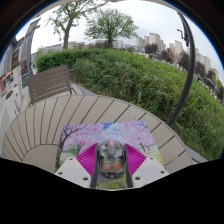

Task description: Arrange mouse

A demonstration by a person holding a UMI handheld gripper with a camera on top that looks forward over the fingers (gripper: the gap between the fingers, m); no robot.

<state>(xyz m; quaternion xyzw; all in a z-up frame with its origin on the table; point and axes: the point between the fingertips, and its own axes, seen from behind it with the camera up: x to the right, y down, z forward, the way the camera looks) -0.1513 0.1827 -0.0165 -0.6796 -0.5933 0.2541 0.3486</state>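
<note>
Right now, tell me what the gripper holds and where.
The gripper holds a dark grey computer mouse, its pink-padded fingers pressing its two sides above the colourful mouse mat.

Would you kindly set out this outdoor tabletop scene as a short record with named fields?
setting: outdoors, green hedge, trees and buildings beyond
surface: round slatted beige wooden table
mat: colourful floral mouse mat lying on the table
object: dark grey computer mouse on the mat
gripper: gripper, a finger at each side of the mouse, pink pads beside it
grip: contact cannot be confirmed
seating: slatted wooden chair beyond the table
</note>
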